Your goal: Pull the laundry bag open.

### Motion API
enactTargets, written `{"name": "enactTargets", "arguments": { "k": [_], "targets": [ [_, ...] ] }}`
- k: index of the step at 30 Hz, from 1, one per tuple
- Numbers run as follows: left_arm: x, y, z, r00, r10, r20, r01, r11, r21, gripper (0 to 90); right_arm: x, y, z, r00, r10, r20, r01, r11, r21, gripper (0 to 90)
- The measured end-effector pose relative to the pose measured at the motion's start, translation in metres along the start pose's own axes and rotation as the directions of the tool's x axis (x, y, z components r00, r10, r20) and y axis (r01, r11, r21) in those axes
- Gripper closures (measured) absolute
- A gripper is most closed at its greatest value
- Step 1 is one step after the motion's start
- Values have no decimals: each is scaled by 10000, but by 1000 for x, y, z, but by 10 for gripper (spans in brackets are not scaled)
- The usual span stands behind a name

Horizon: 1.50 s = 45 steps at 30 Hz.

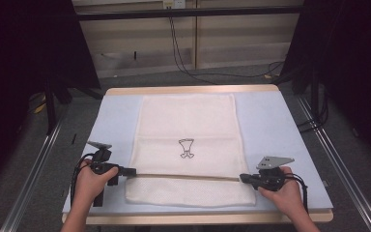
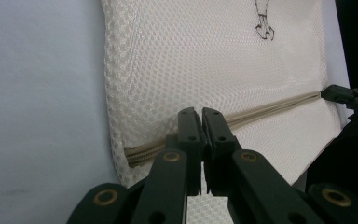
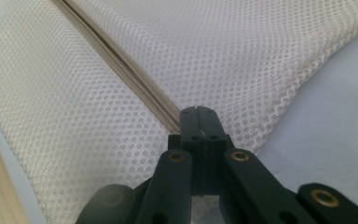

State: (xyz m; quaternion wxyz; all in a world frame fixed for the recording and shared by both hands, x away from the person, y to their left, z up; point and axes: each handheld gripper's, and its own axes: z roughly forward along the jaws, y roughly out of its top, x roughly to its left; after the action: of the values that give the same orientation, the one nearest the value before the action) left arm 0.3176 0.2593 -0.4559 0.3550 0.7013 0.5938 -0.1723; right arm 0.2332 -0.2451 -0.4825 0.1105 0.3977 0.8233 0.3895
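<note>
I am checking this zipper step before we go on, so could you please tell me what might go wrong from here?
1. The left gripper is shut at the zipper of the mesh bag; if its hold is shallow, it may slip off when pulled.
2. The right gripper pinches the bag's opposite edge; a loose pinch could let the mesh bunch.
3. The bag lies free on the table, so it may slide.

Mesh bag (image 1: 187, 121) flat on the bench (image 1: 280, 130), a tool at each end of its zipper (image 1: 188, 176).
The zipper crosses the bag near its front edge. The left tool (image 1: 131, 171) sits at the zipper's left end, the right tool (image 1: 244, 178) at its right end.
</note>
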Motion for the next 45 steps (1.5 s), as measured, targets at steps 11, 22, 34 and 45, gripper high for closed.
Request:
{"name": "enactTargets", "arguments": {
  "k": [11,22,34,45],
  "targets": [
    [15,-2,-11,9989,-296,-365,293,9995,-86,869,0,0,0,10000,-13,-4,13,10000,-18,900],
    [34,-7,-17,9977,-493,-464,485,9986,-186,857,-1,0,0,10000,-20,-25,20,10000,-10,900],
    [41,4,-24,9386,864,-3339,-2150,9035,-3708,347,-30,0,-25,9793,529,1955,-272,9909,-1321,554],
    [59,9,-9,8426,1919,-5031,-3935,8572,-3322,196,-67,-8,-14,9465,798,3127,-715,9967,-380,100]
  ]
}}
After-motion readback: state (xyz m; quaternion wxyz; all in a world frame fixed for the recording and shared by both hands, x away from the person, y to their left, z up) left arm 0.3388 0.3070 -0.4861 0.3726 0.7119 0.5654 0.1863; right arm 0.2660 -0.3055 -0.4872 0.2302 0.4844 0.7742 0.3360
